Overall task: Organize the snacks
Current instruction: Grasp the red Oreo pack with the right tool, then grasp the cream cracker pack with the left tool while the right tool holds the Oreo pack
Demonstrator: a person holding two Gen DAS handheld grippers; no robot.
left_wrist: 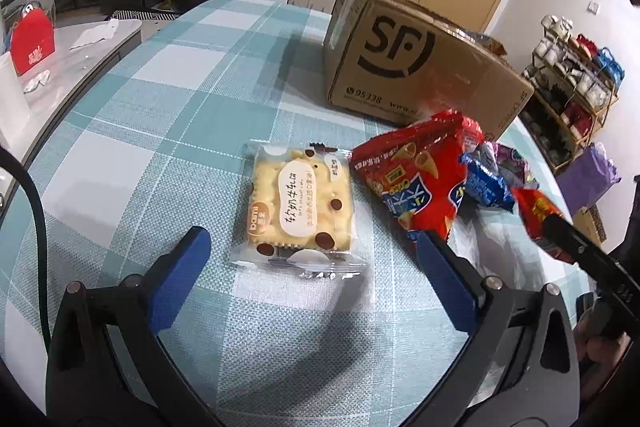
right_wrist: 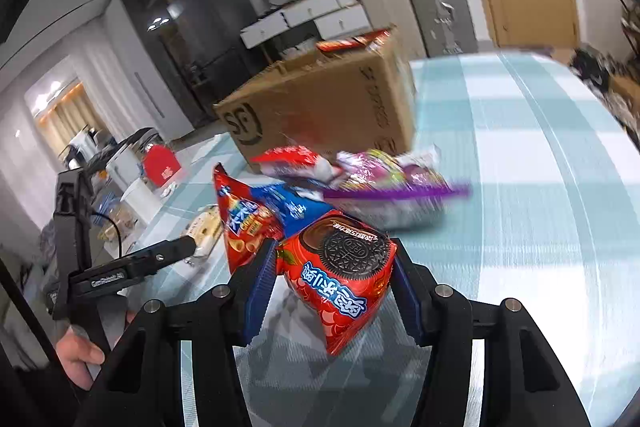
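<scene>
Right gripper (right_wrist: 334,281) clamps a red Oreo packet (right_wrist: 346,275); left gripper (left_wrist: 310,251) stands released near a cracker packet (left_wrist: 302,203). Before the cardboard box (left_wrist: 408,67), a blurred snack pile (right_wrist: 360,183).

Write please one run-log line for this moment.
right claw: shut on red Oreo packet | left claw: open over cracker packet | cardboard box: behind snack pile

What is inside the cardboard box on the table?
Red snack packets poke above the rim of the cardboard box. Its walls hide everything deeper, so the rest of its contents cannot be seen.
</scene>
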